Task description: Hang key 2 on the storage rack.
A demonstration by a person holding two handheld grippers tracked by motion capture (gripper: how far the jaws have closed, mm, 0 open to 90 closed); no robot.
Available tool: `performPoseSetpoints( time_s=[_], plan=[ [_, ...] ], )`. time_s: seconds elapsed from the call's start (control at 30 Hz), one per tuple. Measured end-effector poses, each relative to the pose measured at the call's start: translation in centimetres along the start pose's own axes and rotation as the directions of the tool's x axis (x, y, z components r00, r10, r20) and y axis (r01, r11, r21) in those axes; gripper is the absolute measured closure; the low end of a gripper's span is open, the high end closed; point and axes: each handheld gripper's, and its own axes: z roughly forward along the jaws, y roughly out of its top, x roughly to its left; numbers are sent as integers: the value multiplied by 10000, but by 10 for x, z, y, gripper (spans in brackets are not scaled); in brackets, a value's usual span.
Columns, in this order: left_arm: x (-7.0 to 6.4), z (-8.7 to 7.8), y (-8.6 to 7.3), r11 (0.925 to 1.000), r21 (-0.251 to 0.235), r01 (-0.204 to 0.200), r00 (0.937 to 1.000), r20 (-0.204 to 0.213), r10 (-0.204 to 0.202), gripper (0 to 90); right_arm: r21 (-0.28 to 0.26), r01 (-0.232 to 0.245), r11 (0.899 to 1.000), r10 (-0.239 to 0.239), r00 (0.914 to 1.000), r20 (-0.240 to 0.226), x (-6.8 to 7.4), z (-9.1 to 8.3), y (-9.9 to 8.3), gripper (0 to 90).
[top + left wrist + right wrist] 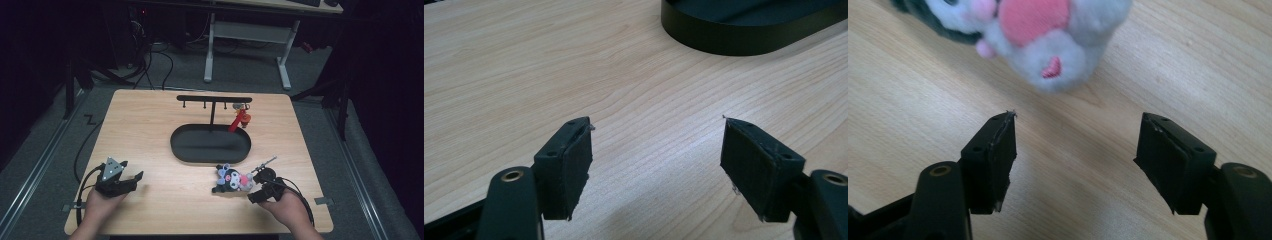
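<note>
A small plush toy [231, 178], black, grey and pink, lies on the wooden table [150, 120] in front of a black oval tray [210, 143]. In the right gripper view the plush toy [1048, 35] sits just beyond the open jaws, a short gap away. My right gripper [260, 187] is open at the toy's right side and holds nothing. My left gripper [131, 181] rests open near the front left of the table, empty, with the tray's rim [744, 40] far ahead of it.
A black T-shaped hook stand [214, 100] rises from the tray's back, with a red item [239, 120] hanging from its right end. A thin metal piece [264, 163] lies right of the toy. A desk frame [247, 45] stands beyond the table.
</note>
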Motion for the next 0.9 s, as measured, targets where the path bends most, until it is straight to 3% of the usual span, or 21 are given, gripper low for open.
performPoseSetpoints(
  time_s=[0.17, 0.27, 0.4, 0.53, 0.7, 0.9],
  plan=[
    [-1, 1, 0, 9999, 54, -92, 9999, 62, 92, 292, 425, 537, 9977, -542, 9985, 103, 1, -3, 11, 216],
    [-1, 2, 0, 9999, 105, -115, 9999, 125, 113, 292, 530, 887, 9946, -881, 9960, -147, 1, -3, 19, 154],
    [-2, 3, 0, 9997, 171, -148, 9997, 198, 144, 292, 565, 1392, 9887, -1397, 9902, 56, -2, -2, 31, 123],
    [-3, 5, 0, 9994, 262, -227, 9994, 260, 220, 292, 462, 1858, 9815, -1864, 9824, 98, 0, 1, 45, 131],
    [-4, 5, 0, 9988, 363, -328, 9990, 327, 316, 292, 637, 2578, 9641, -2584, 9660, 11, 10, 11, 59, 149],
    [-3, 5, -1, 9989, 353, -295, 9990, 342, 283, 292, 802, 2783, 9571, -2753, 9602, -464, 16, 22, 62, 218]
  ],
)
